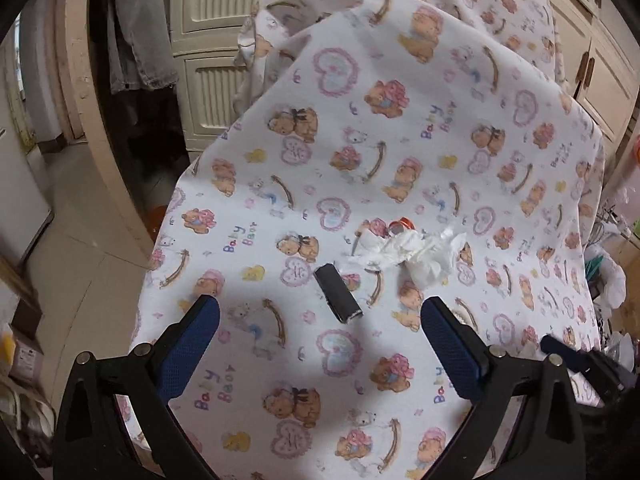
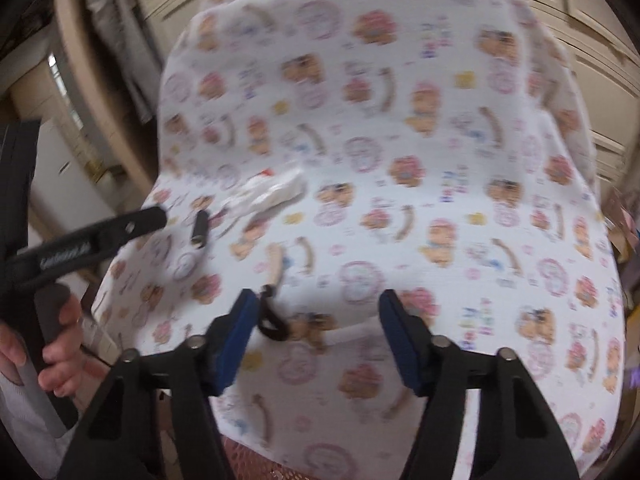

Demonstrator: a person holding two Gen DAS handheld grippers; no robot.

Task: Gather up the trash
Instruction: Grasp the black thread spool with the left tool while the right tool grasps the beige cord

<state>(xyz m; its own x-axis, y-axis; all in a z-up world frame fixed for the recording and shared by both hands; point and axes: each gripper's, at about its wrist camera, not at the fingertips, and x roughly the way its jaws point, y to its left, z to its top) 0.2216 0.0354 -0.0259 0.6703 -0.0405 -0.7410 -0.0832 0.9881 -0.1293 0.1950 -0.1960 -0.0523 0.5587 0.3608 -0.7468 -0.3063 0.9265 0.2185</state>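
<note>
A crumpled white tissue (image 1: 408, 254) lies on the bear-print cloth (image 1: 360, 140), with a small orange-and-white bit (image 1: 402, 225) at its far edge. A small black box-like piece (image 1: 337, 298) lies just in front of it. My left gripper (image 1: 320, 332) is open and empty, hovering just short of the black piece. In the blurred right wrist view the tissue (image 2: 272, 194) and black piece (image 2: 200, 229) sit at the left. My right gripper (image 2: 318, 328) is open; a small brown-and-black item (image 2: 274, 312) lies by its left finger.
The cloth covers a table whose edges drop off left and right. Cream cabinet doors (image 1: 208, 40) and hanging grey clothes (image 1: 140, 28) stand behind. Clutter and bags (image 1: 608, 272) sit at the right. The left gripper's finger (image 2: 100, 236) and a hand show at the right view's left.
</note>
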